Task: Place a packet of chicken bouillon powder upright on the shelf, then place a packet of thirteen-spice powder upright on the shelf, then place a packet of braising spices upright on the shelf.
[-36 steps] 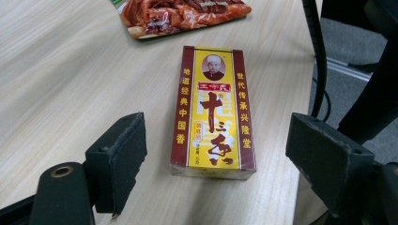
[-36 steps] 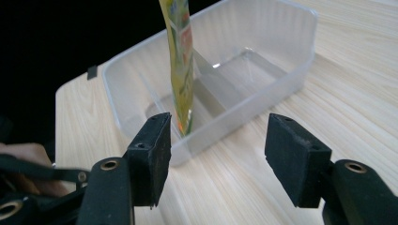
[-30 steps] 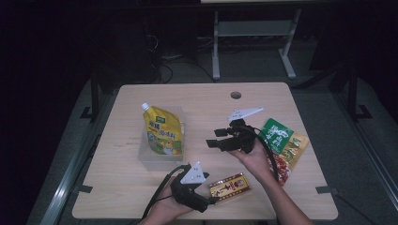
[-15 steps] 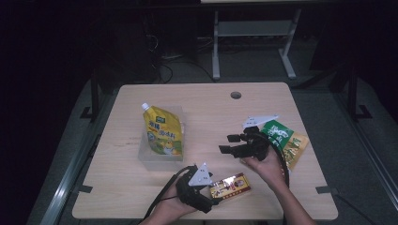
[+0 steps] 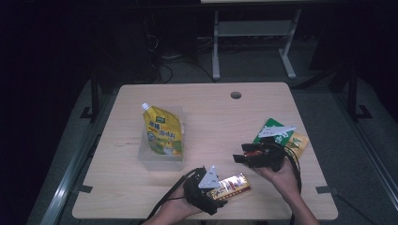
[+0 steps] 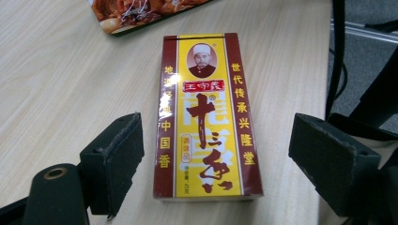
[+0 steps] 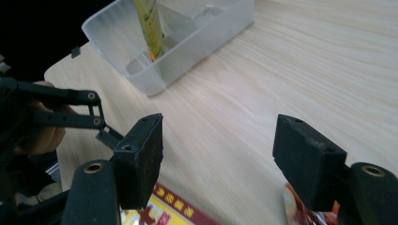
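Observation:
A red and yellow spice box (image 6: 206, 117) lies flat on the table near the front edge (image 5: 231, 186). My left gripper (image 6: 220, 138) is open, with one jaw on each side of the box's near end and neither touching it. In the high view the left gripper (image 5: 212, 190) sits just left of the box. My right gripper (image 5: 243, 157) hovers open a little above and right of the box, empty, pointing left. In the right gripper view, the right gripper (image 7: 218, 140) has the box's corner (image 7: 157, 212) below its jaws.
A clear plastic container (image 5: 146, 161) at centre left holds an upright yellow spout pouch (image 5: 162, 133); the container (image 7: 187, 42) also lies ahead of the right gripper. A green and orange snack packet (image 5: 278, 137) lies at the right, behind the right hand. A cable hole (image 5: 235, 95) sits near the far edge.
The right gripper has moved toward the table's near edge and slightly right, closer to the spice box. The left gripper and the box have barely shifted.

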The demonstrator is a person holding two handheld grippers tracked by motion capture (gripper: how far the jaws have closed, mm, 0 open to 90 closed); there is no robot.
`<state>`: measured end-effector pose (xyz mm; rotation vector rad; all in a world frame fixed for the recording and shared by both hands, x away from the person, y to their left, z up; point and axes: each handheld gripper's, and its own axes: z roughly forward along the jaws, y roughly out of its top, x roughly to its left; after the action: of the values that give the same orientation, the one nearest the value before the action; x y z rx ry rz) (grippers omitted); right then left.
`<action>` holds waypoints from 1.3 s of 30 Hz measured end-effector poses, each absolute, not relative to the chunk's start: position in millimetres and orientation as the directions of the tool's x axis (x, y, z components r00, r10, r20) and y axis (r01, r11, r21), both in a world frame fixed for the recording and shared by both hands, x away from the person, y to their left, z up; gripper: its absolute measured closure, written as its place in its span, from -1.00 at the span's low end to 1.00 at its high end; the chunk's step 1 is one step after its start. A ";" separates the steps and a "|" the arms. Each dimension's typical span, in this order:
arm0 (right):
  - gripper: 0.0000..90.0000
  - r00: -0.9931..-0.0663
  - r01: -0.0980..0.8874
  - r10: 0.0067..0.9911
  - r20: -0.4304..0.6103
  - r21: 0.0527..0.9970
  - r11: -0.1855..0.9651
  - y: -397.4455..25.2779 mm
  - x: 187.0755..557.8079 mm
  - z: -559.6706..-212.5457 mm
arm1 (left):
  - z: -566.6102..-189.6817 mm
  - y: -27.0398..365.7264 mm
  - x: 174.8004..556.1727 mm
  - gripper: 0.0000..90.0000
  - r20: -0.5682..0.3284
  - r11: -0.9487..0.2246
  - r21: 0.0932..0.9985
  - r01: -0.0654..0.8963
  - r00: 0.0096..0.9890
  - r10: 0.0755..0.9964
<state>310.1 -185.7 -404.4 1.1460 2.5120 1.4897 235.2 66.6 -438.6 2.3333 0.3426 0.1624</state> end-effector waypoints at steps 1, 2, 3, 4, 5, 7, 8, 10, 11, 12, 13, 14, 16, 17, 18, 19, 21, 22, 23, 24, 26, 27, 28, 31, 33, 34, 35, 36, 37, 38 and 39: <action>-0.27 -0.734 0.580 0.590 0.337 0.763 0.286 -187.7 309.0 -405.0 | -438.9 66.5 235.9 -0.61 0.012 -0.674 0.711 0.198 0.956 0.293; -0.28 -0.731 0.580 0.594 0.336 0.765 0.281 -190.2 307.2 -405.7 | -438.6 66.8 237.0 -0.61 0.016 -0.683 0.705 0.190 0.959 0.283; -0.28 -0.724 0.589 0.598 0.345 0.760 0.275 -193.5 305.4 -406.7 | -438.5 66.7 237.0 -0.61 0.014 -0.678 0.709 0.194 0.958 0.288; -0.28 -0.722 0.590 0.600 0.345 0.760 0.273 -196.2 304.7 -407.9 | -438.3 66.7 237.0 -0.61 0.009 -0.672 0.714 0.198 0.957 0.291; -0.28 -0.718 0.591 0.605 0.344 0.760 0.269 -199.0 303.9 -408.8 | -438.0 66.8 237.2 -0.61 0.010 -0.673 0.713 0.195 0.958 0.288; -0.29 -0.709 0.598 0.611 0.351 0.759 0.258 -203.5 302.8 -410.4 | -438.9 65.5 236.2 -0.61 0.010 -0.669 0.717 0.196 0.957 0.291; -0.29 -0.702 0.601 0.617 0.355 0.761 0.246 -206.7 301.4 -410.9 | -439.2 65.5 236.1 -0.61 0.012 -0.675 0.711 0.194 0.958 0.287; -0.30 -0.697 0.602 0.625 0.351 0.761 0.244 -210.1 299.7 -410.2 | -440.8 65.3 235.7 -0.61 0.013 -0.675 0.711 0.197 0.956 0.292; -0.30 -0.695 0.601 0.628 0.350 0.762 0.240 -211.9 298.4 -409.4 | -440.8 65.3 235.7 -0.61 0.013 -0.675 0.711 0.197 0.956 0.292; -0.30 -0.692 0.600 0.631 0.351 0.765 0.232 -213.4 297.4 -408.8 | -441.4 65.5 235.8 -0.61 0.011 -0.672 0.712 0.201 0.955 0.297; -0.30 -0.692 0.600 0.631 0.351 0.765 0.232 -213.4 297.4 -408.8 | -441.4 65.5 235.8 -0.61 0.011 -0.672 0.712 0.201 0.955 0.297; -0.30 -0.690 0.597 0.636 0.345 0.768 0.232 -215.8 296.0 -408.1 | -441.0 65.8 236.1 -0.61 0.021 -0.684 0.704 0.191 0.957 0.290; -0.31 -0.685 0.601 0.643 0.344 0.765 0.231 -216.3 295.0 -408.3 | -441.6 64.8 234.0 -0.61 0.019 -0.685 0.704 0.188 0.959 0.283; -0.31 -0.686 0.598 0.645 0.336 0.765 0.239 -216.2 294.2 -408.4 | -441.7 64.6 233.6 -0.61 0.019 -0.684 0.705 0.188 0.959 0.284; -0.31 -0.689 0.593 0.647 0.327 0.767 0.244 -216.2 292.9 -408.0 | -441.7 64.6 233.6 -0.61 0.019 -0.684 0.705 0.188 0.959 0.284; -0.31 -0.691 0.589 0.647 0.322 0.770 0.246 -216.2 291.9 -407.6 | -442.0 63.9 232.4 -0.61 0.015 -0.675 0.712 0.193 0.957 0.290; -0.31 -0.691 0.581 0.650 0.315 0.777 0.241 -217.6 289.1 -405.8 | -442.0 64.4 232.4 -0.61 0.016 -0.675 0.713 0.191 0.958 0.288; -0.31 -0.686 0.584 0.656 0.315 0.777 0.237 -218.1 287.7 -405.1 | -440.8 65.9 233.5 -0.61 0.033 -0.693 0.699 0.176 0.961 0.276; -0.32 -0.684 0.584 0.657 0.316 0.777 0.234 -218.9 287.0 -404.9 | -440.9 66.5 233.7 -0.61 0.031 -0.690 0.701 0.180 0.959 0.282; -0.32 -0.685 0.579 0.657 0.315 0.783 0.228 -219.9 286.8 -405.1 | -440.0 67.7 234.7 -0.61 0.033 -0.689 0.702 0.179 0.959 0.283; -0.32 -0.680 0.585 0.659 0.321 0.780 0.224 -220.6 285.0 -404.3 | -439.1 69.3 234.7 -0.61 0.019 -0.676 0.712 0.191 0.957 0.291; -0.32 -0.680 0.581 0.662 0.316 0.782 0.225 -220.5 284.2 -404.3 | -439.4 69.4 234.3 -0.61 0.018 -0.670 0.716 0.195 0.955 0.296; -0.32 -0.680 0.582 0.662 0.316 0.782 0.225 -220.5 284.0 -404.4 | -439.1 70.0 234.9 -0.61 0.020 -0.680 0.708 0.191 0.957 0.289; -0.33 -0.682 0.577 0.662 0.310 0.784 0.228 -220.4 284.6 -404.2 | -439.3 69.5 234.9 -0.61 0.025 -0.684 0.706 0.185 0.958 0.285; -0.33 -0.679 0.581 0.665 0.311 0.782 0.228 -219.4 283.7 -403.1 | -439.6 68.9 235.1 -0.61 0.033 -0.691 0.700 0.178 0.959 0.280; -0.33 -0.681 0.580 0.664 0.310 0.781 0.230 -219.0 283.4 -403.0 | -440.0 68.5 235.5 -0.61 0.035 -0.696 0.696 0.177 0.960 0.279; -0.34 -0.683 0.578 0.663 0.306 0.782 0.234 -218.7 283.6 -403.1 | -441.6 67.0 235.0 -0.61 0.022 -0.690 0.698 0.191 0.958 0.287; -0.34 -0.684 0.578 0.663 0.304 0.781 0.238 -218.1 283.6 -403.2 | -442.1 66.3 235.3 -0.61 0.024 -0.697 0.692 0.189 0.958 0.284; -0.34 -0.684 0.578 0.663 0.304 0.781 0.238 -218.1 283.6 -403.2 | -442.1 66.3 235.3 -0.61 0.024 -0.697 0.692 0.189 0.958 0.284; -0.34 -0.683 0.577 0.667 0.298 0.780 0.243 -217.0 282.9 -403.0 | -444.1 63.9 235.0 -0.61 0.021 -0.692 0.695 0.195 0.956 0.291; -0.34 -0.686 0.574 0.666 0.293 0.780 0.248 -217.1 282.7 -403.0 | -444.0 63.8 236.1 -0.60 0.031 -0.712 0.678 0.183 0.961 0.276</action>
<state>282.7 -217.1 -403.0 1.1985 2.4024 1.4330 236.1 63.8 -444.0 2.3801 0.3204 0.1674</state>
